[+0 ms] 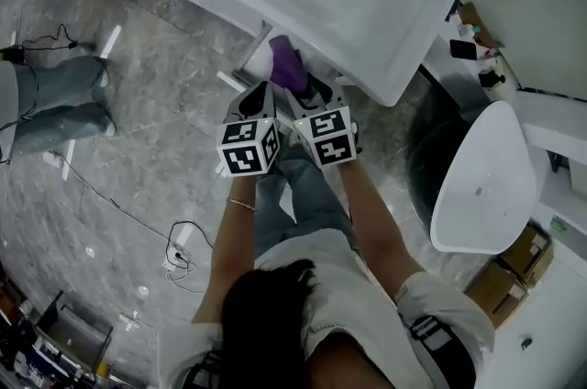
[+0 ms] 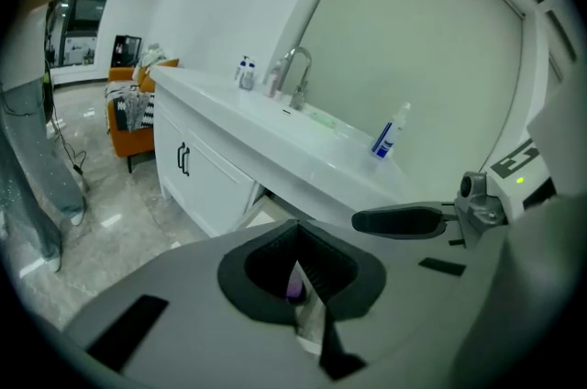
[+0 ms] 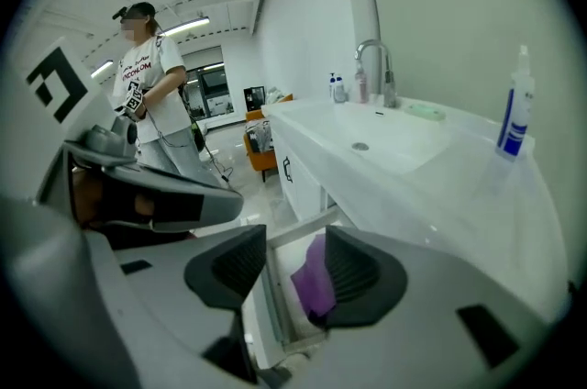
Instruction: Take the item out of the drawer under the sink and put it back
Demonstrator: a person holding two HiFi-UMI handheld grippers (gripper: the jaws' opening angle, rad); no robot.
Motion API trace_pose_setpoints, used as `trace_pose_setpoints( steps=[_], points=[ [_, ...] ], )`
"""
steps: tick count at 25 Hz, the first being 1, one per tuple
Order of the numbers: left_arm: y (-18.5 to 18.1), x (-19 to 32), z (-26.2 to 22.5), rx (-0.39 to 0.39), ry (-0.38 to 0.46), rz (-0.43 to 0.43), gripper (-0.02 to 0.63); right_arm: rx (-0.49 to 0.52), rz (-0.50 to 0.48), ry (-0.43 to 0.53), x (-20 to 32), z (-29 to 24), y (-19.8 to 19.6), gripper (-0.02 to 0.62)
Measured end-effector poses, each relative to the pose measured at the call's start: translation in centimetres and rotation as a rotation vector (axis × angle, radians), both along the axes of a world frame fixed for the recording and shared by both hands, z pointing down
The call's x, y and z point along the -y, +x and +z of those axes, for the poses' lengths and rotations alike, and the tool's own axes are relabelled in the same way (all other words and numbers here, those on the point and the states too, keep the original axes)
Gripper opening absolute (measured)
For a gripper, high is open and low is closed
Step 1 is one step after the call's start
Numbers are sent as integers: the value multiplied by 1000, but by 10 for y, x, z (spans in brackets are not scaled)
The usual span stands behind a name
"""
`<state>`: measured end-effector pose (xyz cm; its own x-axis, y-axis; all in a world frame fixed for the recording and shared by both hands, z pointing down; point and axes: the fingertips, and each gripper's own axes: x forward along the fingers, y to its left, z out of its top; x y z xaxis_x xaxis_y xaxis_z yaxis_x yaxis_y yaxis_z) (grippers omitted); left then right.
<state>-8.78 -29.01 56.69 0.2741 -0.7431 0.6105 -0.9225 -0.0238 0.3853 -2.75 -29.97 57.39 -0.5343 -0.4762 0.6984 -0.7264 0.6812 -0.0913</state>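
Right hand-held gripper (image 3: 295, 238): jaws apart, nothing gripped | left hand-held gripper (image 2: 298, 231): jaws together, empty | purple item (image 3: 312, 282) in open drawer (image 1: 260, 59), lower centre

Right claw (image 3: 295, 254), jaws apart, above purple item (image 3: 313, 283) in open drawer (image 3: 275, 312) beneath white sink (image 3: 385, 144).

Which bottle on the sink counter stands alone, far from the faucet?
The spray bottle with the blue label and white nozzle. The other small bottles stand clustered right beside the faucet.
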Motion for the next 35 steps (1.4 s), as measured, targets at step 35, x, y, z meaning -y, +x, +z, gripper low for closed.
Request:
trace_pose_setpoints(
  steps=[35],
  points=[
    [-19, 59, 171, 36, -270, -30, 3, -258, -84, -280, 60, 252, -22, 281]
  ],
)
